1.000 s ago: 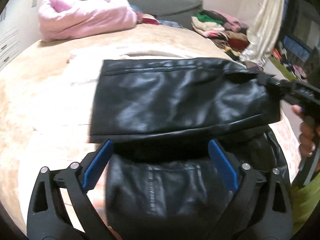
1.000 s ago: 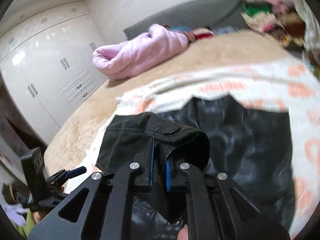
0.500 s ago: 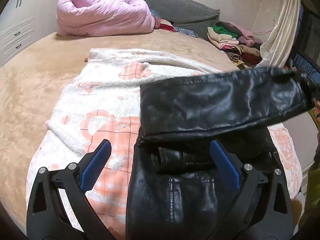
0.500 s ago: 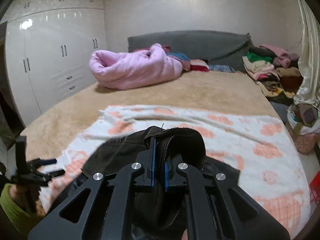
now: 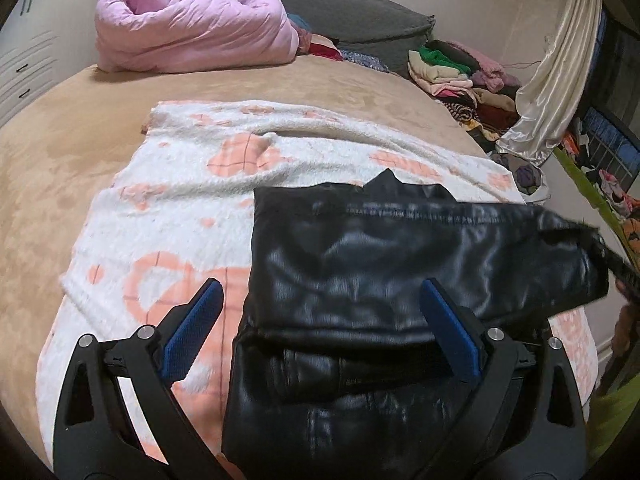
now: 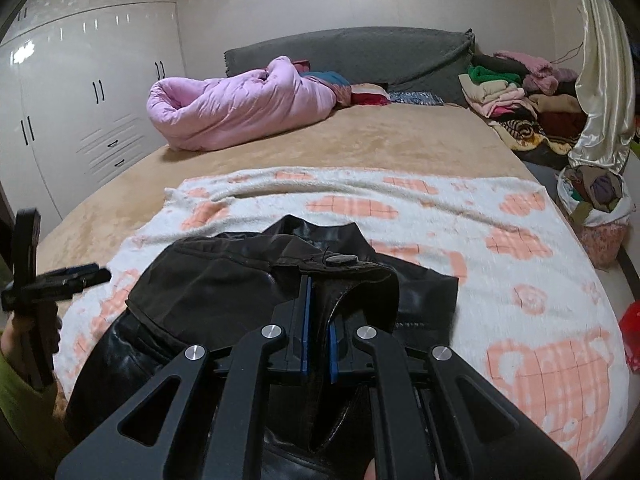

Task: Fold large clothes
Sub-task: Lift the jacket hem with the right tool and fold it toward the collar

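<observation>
Both tool fingers (image 6: 318,332) pinch glossy black leather jacket (image 5: 400,264), seemingly its cuff.

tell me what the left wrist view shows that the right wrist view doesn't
Only the left wrist view shows the left gripper head on, open and holding nothing, and the sleeve lying folded across the jacket.

Only the right wrist view shows the right gripper shut on the cuff, the snap button on it, and the wardrobe in full.

Both show the blanket, pink duvet, grey headboard and clothes pile.
</observation>
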`<state>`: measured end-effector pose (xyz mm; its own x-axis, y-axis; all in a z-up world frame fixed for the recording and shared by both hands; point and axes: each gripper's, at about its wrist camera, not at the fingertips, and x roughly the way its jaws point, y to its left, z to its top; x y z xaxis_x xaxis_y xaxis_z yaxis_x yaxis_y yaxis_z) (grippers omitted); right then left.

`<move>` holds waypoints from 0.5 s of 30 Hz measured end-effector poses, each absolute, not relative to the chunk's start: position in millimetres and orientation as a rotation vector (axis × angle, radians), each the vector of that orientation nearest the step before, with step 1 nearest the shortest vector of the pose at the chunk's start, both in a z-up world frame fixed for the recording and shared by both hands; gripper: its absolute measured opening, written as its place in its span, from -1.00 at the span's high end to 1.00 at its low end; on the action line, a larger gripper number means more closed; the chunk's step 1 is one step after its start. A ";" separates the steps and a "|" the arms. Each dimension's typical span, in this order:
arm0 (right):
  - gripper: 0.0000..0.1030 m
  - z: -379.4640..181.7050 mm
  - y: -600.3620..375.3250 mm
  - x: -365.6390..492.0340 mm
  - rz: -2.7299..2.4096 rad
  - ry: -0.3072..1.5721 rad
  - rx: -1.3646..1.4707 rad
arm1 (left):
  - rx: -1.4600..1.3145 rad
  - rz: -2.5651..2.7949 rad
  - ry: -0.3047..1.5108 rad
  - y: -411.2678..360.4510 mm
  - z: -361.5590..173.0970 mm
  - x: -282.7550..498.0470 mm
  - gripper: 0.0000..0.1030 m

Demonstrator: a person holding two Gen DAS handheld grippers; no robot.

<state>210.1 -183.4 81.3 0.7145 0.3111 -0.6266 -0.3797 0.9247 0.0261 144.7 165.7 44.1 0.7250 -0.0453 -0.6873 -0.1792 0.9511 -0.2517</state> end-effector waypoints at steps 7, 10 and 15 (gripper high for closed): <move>0.88 78.2 -188.2 209.5 0.378 0.673 -0.103 | -0.323 0.064 0.791 167.8 40.6 167.2 -0.18; 0.88 76.0 -189.4 209.5 0.375 0.669 -0.108 | -0.316 0.065 0.804 166.8 38.6 177.4 -0.16; 0.87 69.0 -195.9 211.6 0.371 0.683 -0.093 | -0.304 0.058 0.843 163.9 27.4 197.7 0.04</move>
<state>211.6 -195.9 69.0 0.7131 0.3047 -0.6314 -0.3648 0.9304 0.0370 197.7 163.9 27.4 0.6665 -0.0692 -0.7423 -0.1703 0.9552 -0.2420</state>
